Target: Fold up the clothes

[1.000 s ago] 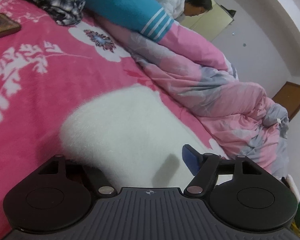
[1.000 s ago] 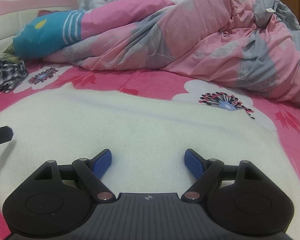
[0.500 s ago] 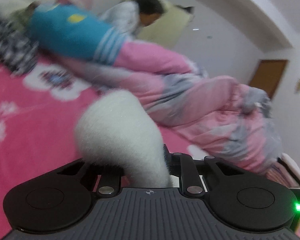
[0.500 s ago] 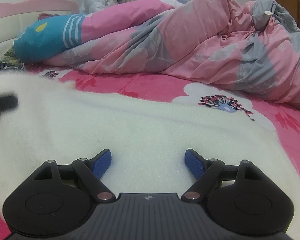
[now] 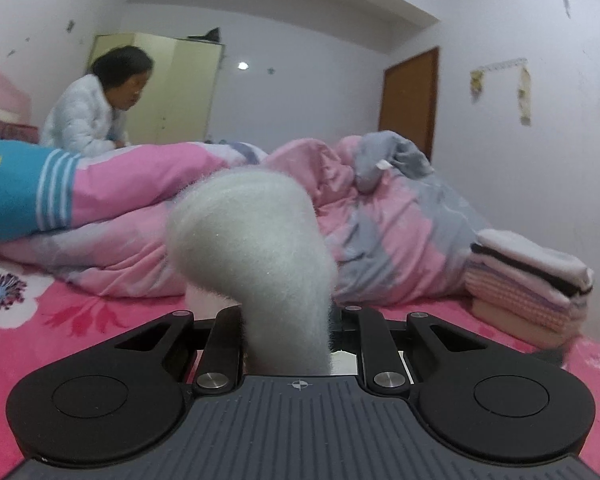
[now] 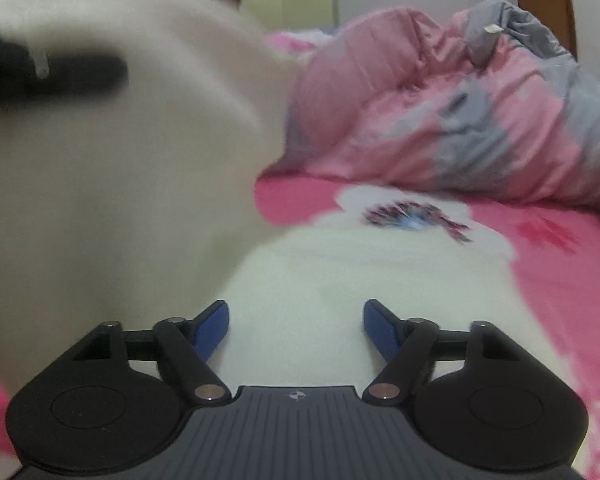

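The left tool [image 5: 286,332] is clamped on a fold of the white fleece garment [image 5: 256,248], lifted above the pink floral bed [image 5: 60,344]; its fingertips are hidden by the fabric. The right tool [image 6: 296,326] hovers wide apart over the garment's flat part. Raised fleece blurs in the right view. Folded clothes [image 5: 528,284] are stacked beside the rumpled quilt [image 5: 400,236].

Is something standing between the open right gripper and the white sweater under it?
Nothing visible does. The right gripper hangs open directly over the flat part of the white sweater; only the lifted part, held by the left gripper, rises at its left side.
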